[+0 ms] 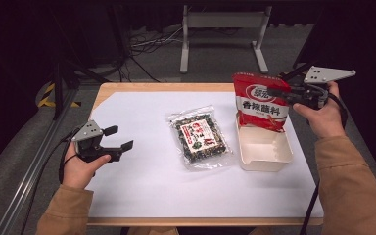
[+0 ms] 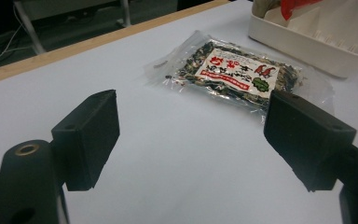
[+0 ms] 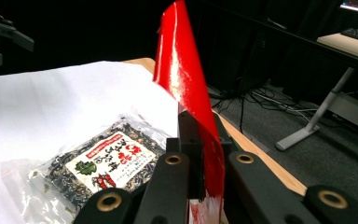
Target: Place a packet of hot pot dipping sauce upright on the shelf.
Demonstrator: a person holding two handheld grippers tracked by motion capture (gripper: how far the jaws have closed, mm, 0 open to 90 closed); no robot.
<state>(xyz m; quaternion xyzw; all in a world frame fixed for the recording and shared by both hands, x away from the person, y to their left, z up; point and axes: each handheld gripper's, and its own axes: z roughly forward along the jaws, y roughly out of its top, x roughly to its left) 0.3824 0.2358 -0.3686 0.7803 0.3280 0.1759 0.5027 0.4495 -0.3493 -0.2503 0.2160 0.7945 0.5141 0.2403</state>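
My right gripper [image 1: 275,92] is shut on the upper right edge of a red snack packet [image 1: 260,100] and holds it upright, its lower end inside a white plastic box [image 1: 264,152]. In the right gripper view the red packet [image 3: 182,79] stands edge-on between the shut jaws of the right gripper [image 3: 196,140]. A clear packet of dark dried food [image 1: 200,137] lies flat at the table's middle, left of the box. My left gripper [image 1: 120,137] rests open near the left edge with nothing between its fingers. In the left gripper view the left gripper [image 2: 191,135] faces the clear packet [image 2: 237,72].
A white sheet [image 1: 152,186] covers the wooden table [image 1: 127,87]. On the floor behind stand a grey metal frame [image 1: 223,34] and loose cables [image 1: 147,44]. An aluminium rail [image 1: 34,161] runs along the left side.
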